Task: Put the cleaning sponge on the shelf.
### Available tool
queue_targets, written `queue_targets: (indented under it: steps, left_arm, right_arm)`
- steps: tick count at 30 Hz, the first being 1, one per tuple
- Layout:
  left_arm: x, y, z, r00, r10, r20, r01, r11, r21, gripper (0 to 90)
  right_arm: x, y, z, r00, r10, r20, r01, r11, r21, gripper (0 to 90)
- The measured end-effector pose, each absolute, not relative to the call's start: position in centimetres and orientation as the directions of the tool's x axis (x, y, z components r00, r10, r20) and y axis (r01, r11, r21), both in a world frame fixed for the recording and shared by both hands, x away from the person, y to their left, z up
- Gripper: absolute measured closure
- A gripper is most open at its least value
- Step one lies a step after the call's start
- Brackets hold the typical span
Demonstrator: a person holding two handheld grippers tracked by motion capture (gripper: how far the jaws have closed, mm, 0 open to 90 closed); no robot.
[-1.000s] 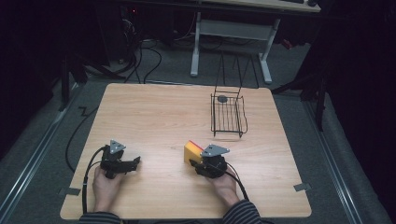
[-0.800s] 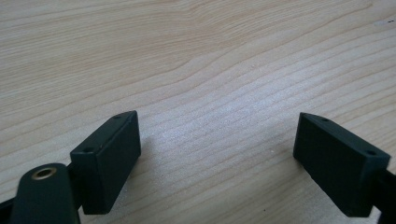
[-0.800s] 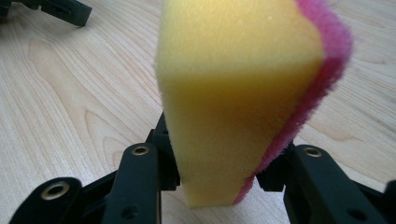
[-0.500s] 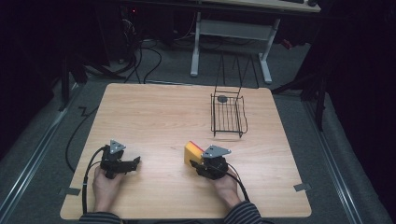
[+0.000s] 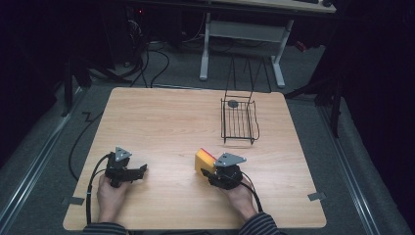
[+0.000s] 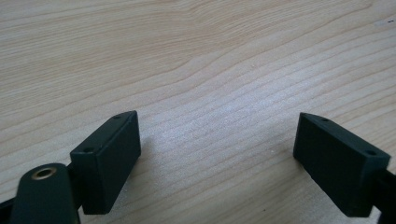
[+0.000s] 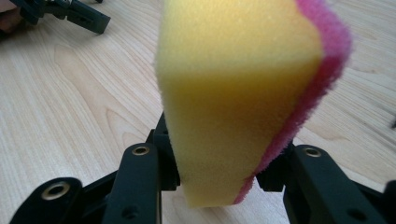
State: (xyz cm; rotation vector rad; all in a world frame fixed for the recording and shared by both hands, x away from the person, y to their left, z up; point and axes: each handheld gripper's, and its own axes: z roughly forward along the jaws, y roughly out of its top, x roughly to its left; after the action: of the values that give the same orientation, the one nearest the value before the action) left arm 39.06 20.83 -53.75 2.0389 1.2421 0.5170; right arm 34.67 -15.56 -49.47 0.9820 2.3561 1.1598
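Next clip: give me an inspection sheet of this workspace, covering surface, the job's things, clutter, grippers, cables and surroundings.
Surface: light wooden tabletop, bare across most of it.
Job's things: yellow foam sponge with a pink scouring layer, held upright in the right gripper; black wire basket toward the far right of the table, with a small dark round object at its far end.
Clutter: nothing seen on the table.
Grippers: right gripper shut on the sponge, jaws pressing both faces; left gripper open, nothing between its jaws, low over the wood.
Cables: one black cable trails from each gripper; more lie on the floor beyond the table.
Surroundings: dark room, grey floor, white desk frame behind.
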Motion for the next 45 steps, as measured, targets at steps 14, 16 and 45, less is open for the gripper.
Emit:
queue_targets:
  steps: [14, 16, 45]
  left_arm:
    - [39.1, 20.8, -53.7, 0.464, 0.885, -0.015, 0.613, -0.309, 0.727, 15.5]
    - [39.1, 20.8, -53.7, 0.465, 0.885, -0.015, 0.613, -0.309, 0.727, 15.5]
    - [39.1, 20.8, -53.8, 0.463, 0.886, -0.017, 0.613, -0.306, 0.729, 15.5]
  right_arm:
    - [33.9, -16.8, -47.9, -0.705, 0.709, 0.004, 0.429, 0.422, 0.799, 60.5]
    - [33.8, -17.1, -47.5, -0.704, 0.710, -0.001, 0.423, 0.421, 0.802, 60.5]
    - [34.4, -20.7, -43.0, -0.657, 0.753, -0.039, 0.395, 0.388, 0.833, 60.5]
